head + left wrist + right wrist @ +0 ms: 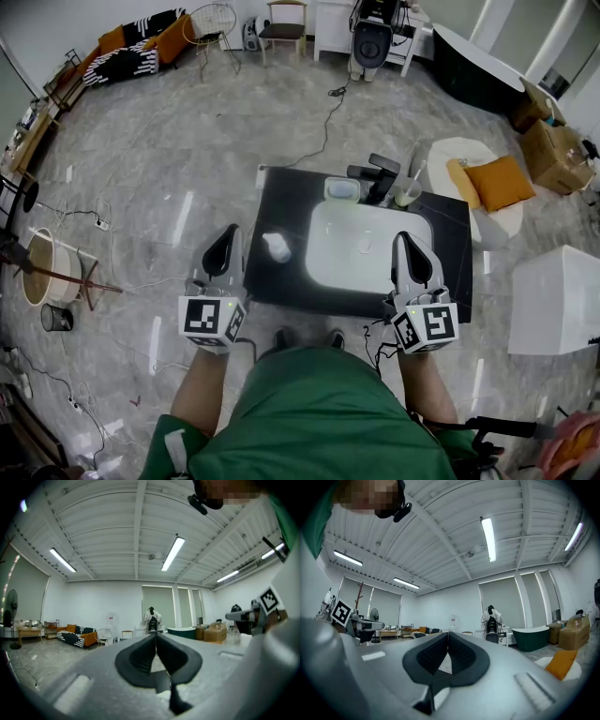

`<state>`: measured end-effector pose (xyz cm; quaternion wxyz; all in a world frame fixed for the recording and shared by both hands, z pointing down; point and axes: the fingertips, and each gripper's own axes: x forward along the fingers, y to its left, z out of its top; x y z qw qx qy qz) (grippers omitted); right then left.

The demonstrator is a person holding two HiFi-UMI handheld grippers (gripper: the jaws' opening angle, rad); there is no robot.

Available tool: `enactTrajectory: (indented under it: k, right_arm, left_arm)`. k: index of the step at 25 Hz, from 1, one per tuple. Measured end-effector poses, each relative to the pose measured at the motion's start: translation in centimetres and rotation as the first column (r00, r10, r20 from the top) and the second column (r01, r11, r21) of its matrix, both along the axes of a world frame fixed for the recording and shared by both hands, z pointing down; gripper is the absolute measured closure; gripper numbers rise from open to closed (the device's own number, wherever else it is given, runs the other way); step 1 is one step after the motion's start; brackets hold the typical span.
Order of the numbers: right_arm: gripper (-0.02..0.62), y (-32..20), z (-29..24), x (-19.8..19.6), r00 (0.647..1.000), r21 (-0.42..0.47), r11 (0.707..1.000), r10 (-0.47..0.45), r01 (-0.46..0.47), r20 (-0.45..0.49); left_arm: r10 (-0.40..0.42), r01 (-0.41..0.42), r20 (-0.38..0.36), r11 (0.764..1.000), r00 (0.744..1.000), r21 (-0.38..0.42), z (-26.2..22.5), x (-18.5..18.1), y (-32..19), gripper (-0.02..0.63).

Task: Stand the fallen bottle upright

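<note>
My left claw (230, 234) is at the left, in front of the near left edge of the black counter (281, 192). Its own view shows its two dark pads pressed together to a point (155, 637) with nothing between them, and it looks out level across the room, not down at the counter.

Just to the right of that claw and slightly ahead of its tip lies the bottle (277, 247). It is on the counter's dark top, between my left claw and the white basin (366, 248), close to the basin's left rim but apart from it. It is small and pale, whitish or clouded, with a narrower end toward the far left. Its long axis runs slantwise, from near right to far left. It looks to me as if it lies on its side, but from this steep angle I cannot be sure.

Further right, beyond the basin, my right claw (403, 239) hovers over the counter's near right part. Its jaws also meet at the tip (447, 637) and hold nothing. The whole basin separates it from the bottle, so I judge the left claw to be much the nearer. It would have to part its jaws and tip downward to reach the bottle.
</note>
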<state>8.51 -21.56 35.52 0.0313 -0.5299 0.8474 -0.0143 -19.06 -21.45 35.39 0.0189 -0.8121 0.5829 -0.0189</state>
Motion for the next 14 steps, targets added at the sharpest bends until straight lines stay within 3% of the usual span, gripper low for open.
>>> enactTrajectory:
  k: [14]
  right_arm:
    - [0.592, -0.62, -0.34, -0.59, 1.0, -0.012, 1.0, 0.002, -0.002, -0.001]
  left_arm:
    - [0.005, -0.005, 0.004, 1.0, 1.0, -0.014, 0.07, -0.43, -0.77, 0.604]
